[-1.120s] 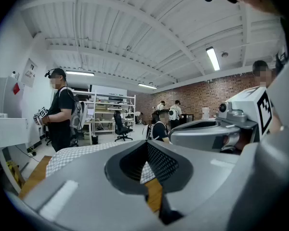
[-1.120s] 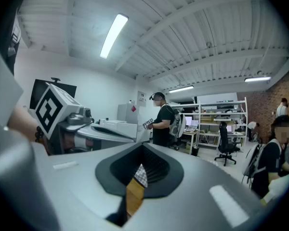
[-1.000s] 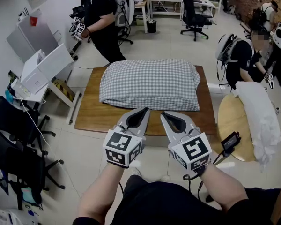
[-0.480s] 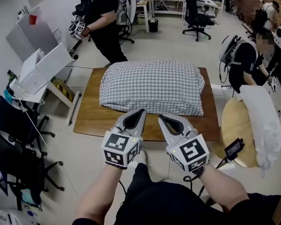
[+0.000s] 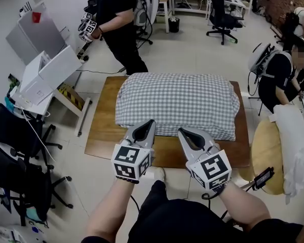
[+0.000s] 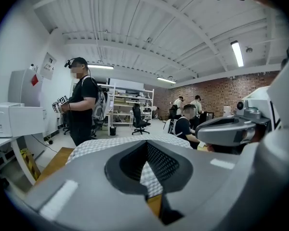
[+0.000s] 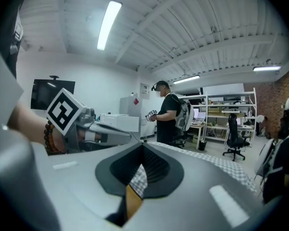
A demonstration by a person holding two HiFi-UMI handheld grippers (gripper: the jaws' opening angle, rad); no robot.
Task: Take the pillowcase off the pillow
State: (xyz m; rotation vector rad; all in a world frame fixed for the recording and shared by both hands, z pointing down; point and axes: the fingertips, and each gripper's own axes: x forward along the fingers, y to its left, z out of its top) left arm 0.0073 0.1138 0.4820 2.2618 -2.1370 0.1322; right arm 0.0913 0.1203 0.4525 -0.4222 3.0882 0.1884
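A pillow in a grey-and-white checked pillowcase (image 5: 177, 104) lies flat on a low wooden table (image 5: 104, 130). Both grippers hover side by side over the table's near edge, just short of the pillow. My left gripper (image 5: 151, 121) is shut and empty, its tips by the pillow's near-left edge. My right gripper (image 5: 181, 131) is shut and empty too, its tips by the near edge a little to the right. The checked fabric (image 6: 156, 174) shows through the shut jaws in the left gripper view, and the pillowcase (image 7: 139, 180) likewise in the right gripper view.
A person in black (image 5: 116, 19) stands beyond the table's far-left corner. Another person (image 5: 279, 75) sits at the right. A bare white pillow (image 5: 294, 146) lies over a round wooden table (image 5: 261, 146) at the right. White boxes (image 5: 43, 77) and black chairs (image 5: 15, 166) stand at the left.
Both grippers have moved forward toward the pillow's near edge, and the view has shifted with them. The jaws stay shut.
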